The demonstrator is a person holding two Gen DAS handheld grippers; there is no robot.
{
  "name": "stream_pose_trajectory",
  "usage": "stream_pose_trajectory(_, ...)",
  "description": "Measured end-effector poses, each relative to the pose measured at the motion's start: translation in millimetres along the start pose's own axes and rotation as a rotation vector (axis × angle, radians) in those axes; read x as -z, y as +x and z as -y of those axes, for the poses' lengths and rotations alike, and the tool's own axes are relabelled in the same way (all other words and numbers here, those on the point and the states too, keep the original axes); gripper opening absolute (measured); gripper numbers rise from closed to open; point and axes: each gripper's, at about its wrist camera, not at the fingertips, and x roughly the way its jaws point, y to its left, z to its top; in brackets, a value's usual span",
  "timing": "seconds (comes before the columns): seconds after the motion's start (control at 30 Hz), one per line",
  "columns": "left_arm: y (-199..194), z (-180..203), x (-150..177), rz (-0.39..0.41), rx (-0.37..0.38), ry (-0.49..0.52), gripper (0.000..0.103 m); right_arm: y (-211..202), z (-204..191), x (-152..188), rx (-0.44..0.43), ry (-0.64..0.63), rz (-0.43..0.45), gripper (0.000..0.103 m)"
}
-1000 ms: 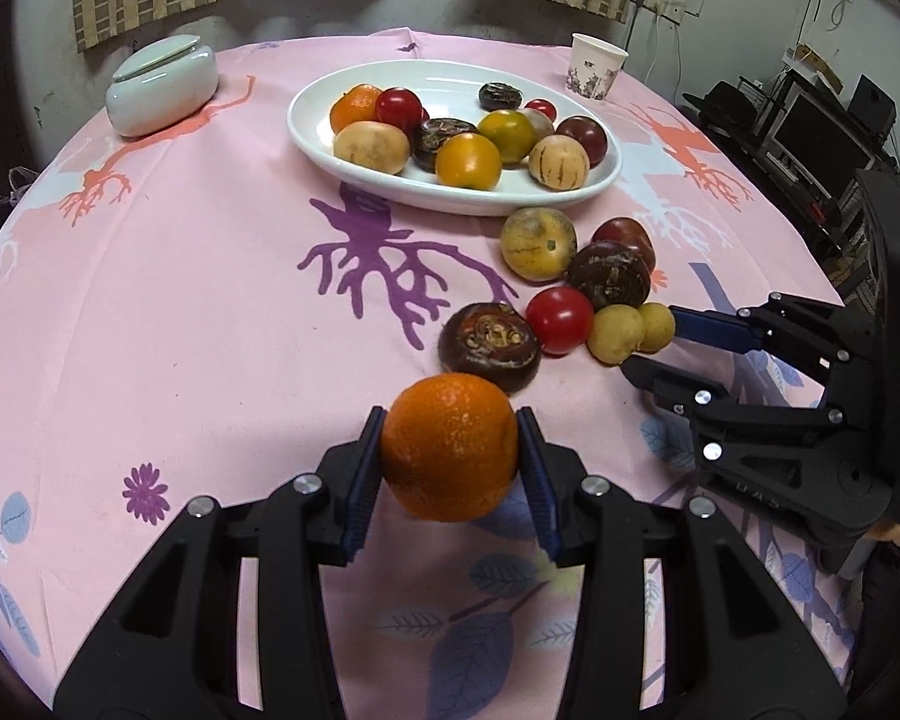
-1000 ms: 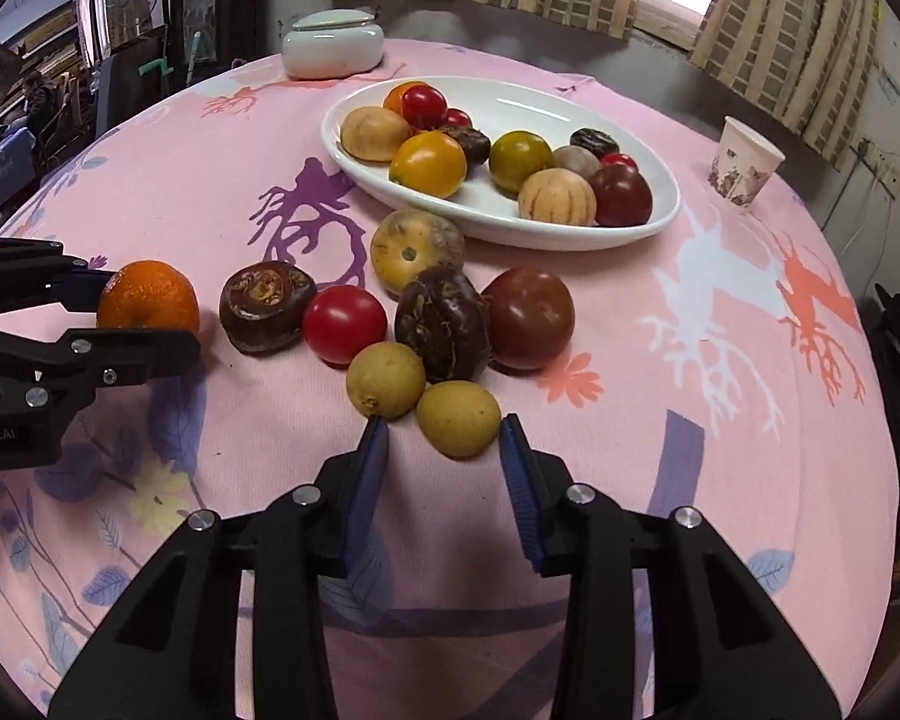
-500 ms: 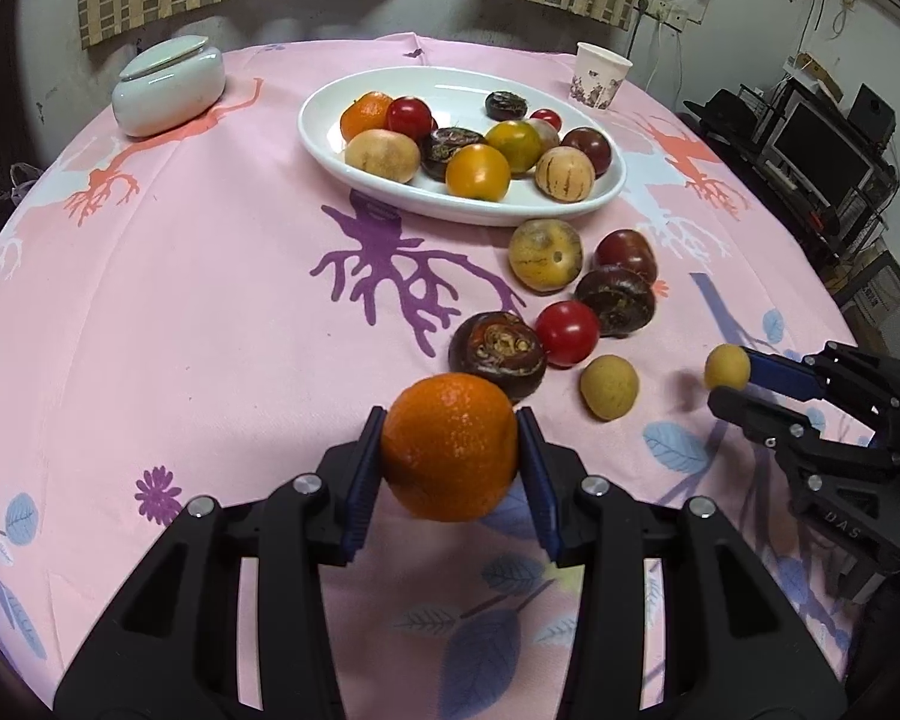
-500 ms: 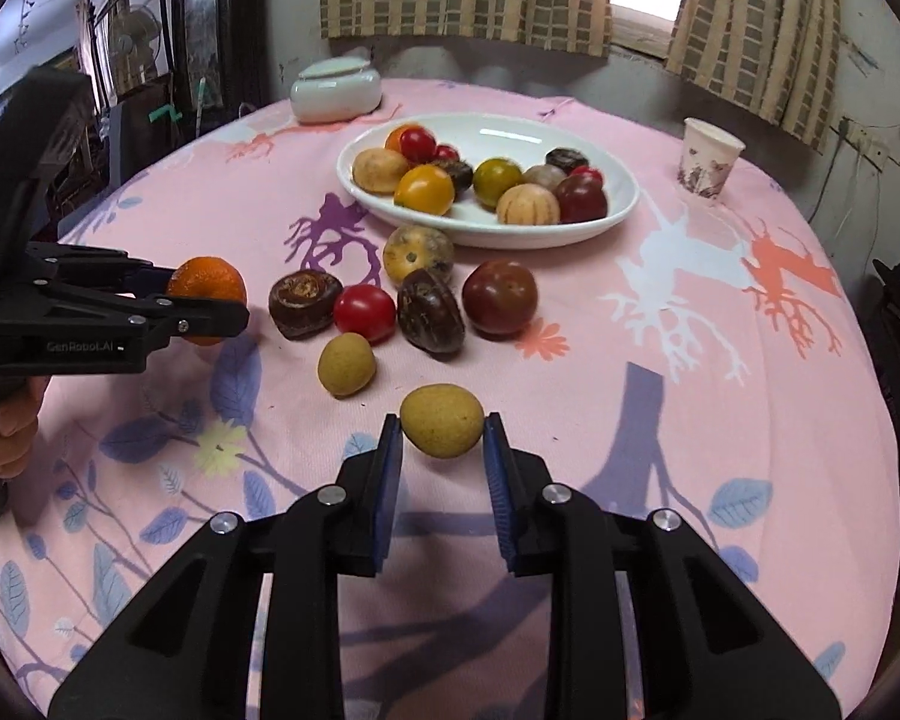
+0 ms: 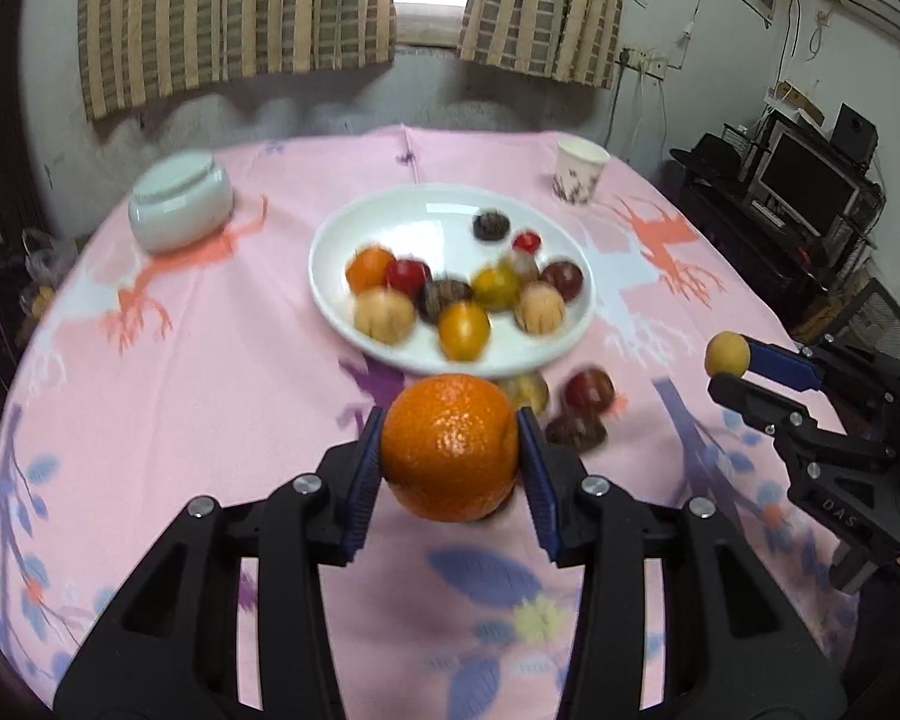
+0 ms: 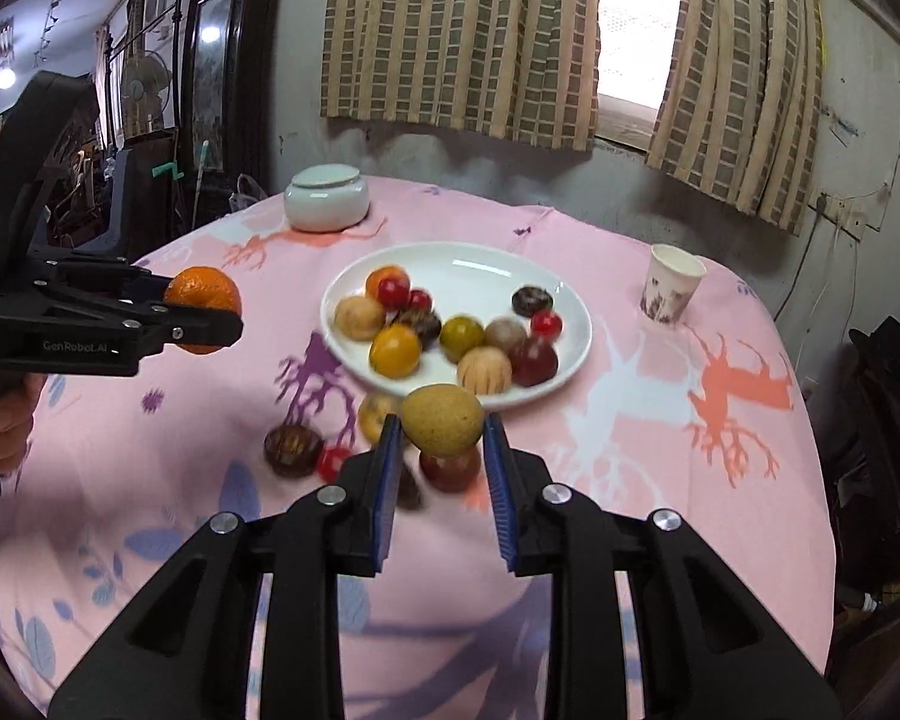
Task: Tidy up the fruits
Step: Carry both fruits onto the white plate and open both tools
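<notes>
Left gripper (image 5: 449, 457) clamped on an orange (image 5: 450, 447), blue pads against both its sides, fruit clear of the pink tablecloth (image 5: 210, 396). In the right wrist view the same gripper (image 6: 210, 318) comes in from the left edge, orange (image 6: 203, 307) at its tip, a hand (image 6: 3, 426) on the grip below.

Ahead and left of the left gripper: a white lidded jar (image 5: 180, 204), near the far table edge. Straight ahead: white oval plate (image 5: 354, 228), loaded with roughly ten fruits, orange, red, yellow, tan and dark ones, motion-blurred. Between plate and left gripper, just right of the orange: three loose fruits on the cloth, a yellowish one (image 5: 528, 391), a red one (image 5: 589, 389), a dark one (image 5: 576, 433). More may be hidden behind the orange; cannot tell.

Ahead and right of the plate: paper cup (image 5: 581, 171), upright.

Right gripper (image 6: 441, 429) closed narrow on a small yellow-brown fruit (image 6: 443, 420), lifted off the cloth. From the left wrist camera it (image 5: 727, 360) sits well to the right, fruit (image 5: 727, 351) at its fingertips. Below and left of the right gripper: dark fruit (image 6: 293, 450) and small red one (image 6: 333, 461) on the cloth; another red one (image 6: 450, 468) directly under the held fruit. Plate (image 6: 576, 324) lies just ahead of it.
</notes>
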Motion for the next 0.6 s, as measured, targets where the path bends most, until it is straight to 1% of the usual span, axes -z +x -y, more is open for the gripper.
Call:
stream_pose_trajectory(0.03,5.3,-1.1,-9.7,0.005,-0.013,-0.001,0.043,6.6,1.9,-5.6,-0.003,0.006,0.001,0.027)
stream_pose_trajectory(0.1,21.5,-5.5,-28.4,0.000,-0.006,-0.019,0.043,23.1,4.8,-16.1,-0.007,0.021,0.007,0.027)
stream_pose_trajectory(0.17,38.2,-9.7,-41.5,-0.007,-0.009,-0.037,0.043,43.3,8.6,-23.3,-0.019,0.045,0.000,0.027)
stream_pose_trajectory(0.23,58.5,-13.0,-51.9,-0.026,-0.028,-0.049,0.043,64.0,10.5,-28.2,-0.035,0.059,-0.015,0.027)
stream_pose_trajectory(0.37,88.7,-15.5,-62.2,-0.055,-0.036,-0.056,0.043,97.6,5.9,-33.3,-0.046,0.053,-0.051,0.028)
stream_pose_trajectory(0.47,108.1,-16.6,-68.1,-0.076,-0.027,-0.065,0.043,117.7,1.0,-33.7,-0.053,0.050,-0.080,0.028)
stream_pose_trajectory(0.57,122.2,-17.6,-71.2,-0.091,-0.031,-0.077,0.044,132.0,-0.7,-31.3,-0.036,0.054,-0.109,0.028)
stream_pose_trajectory(0.6,126.0,-18.5,-72.4,-0.091,-0.019,-0.088,0.044,134.7,-0.1,-28.6,-0.032,0.058,-0.119,0.028)
